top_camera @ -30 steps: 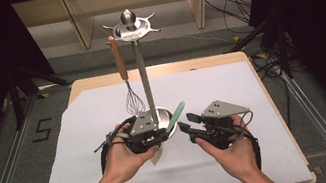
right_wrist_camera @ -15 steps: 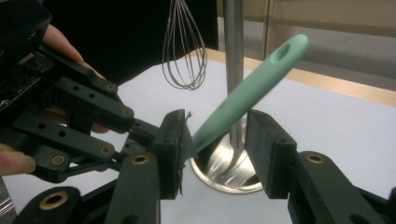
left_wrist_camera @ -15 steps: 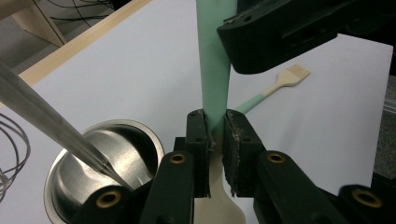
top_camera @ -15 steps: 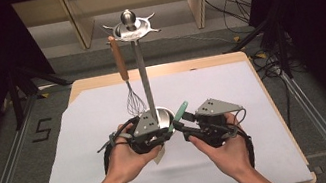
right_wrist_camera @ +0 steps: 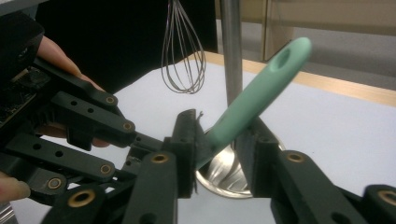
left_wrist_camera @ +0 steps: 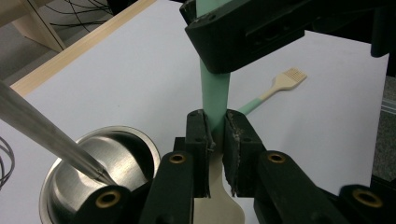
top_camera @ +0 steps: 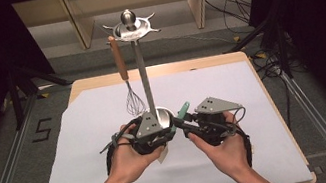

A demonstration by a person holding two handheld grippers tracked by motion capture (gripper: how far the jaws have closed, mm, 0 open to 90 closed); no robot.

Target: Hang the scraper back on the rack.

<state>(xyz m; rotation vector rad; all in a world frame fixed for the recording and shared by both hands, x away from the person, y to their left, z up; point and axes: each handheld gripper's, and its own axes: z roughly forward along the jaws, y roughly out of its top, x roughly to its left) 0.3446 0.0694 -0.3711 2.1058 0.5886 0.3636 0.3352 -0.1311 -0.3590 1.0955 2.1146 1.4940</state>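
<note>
A spatula point(top_camera: 183, 110) with a mint-green handle and a cream blade is held up beside the metal stand's base point(top_camera: 161, 116). My left gripper point(top_camera: 170, 130) is shut on the spatula's neck point(left_wrist_camera: 215, 88), and the blade hangs below its jaws. My right gripper point(top_camera: 179, 125) faces it from the right. Its jaws have just been closing and stand around the green handle point(right_wrist_camera: 261, 84). In the right gripper view point(right_wrist_camera: 217, 144) one pad touches the handle, and a gap shows at the other pad.
The stand's pole point(top_camera: 143, 74) rises just behind both grippers. A whisk point(top_camera: 134, 101) with a wooden handle hangs from its top ring. A green-handled brush point(left_wrist_camera: 280, 84) lies on the white sheet point(top_camera: 231, 84) farther off. Wooden table edges frame the sheet.
The right gripper has shifted slightly left, and its jaws have come around the spatula's green handle and narrowed. The left gripper has kept still with the spatula.
</note>
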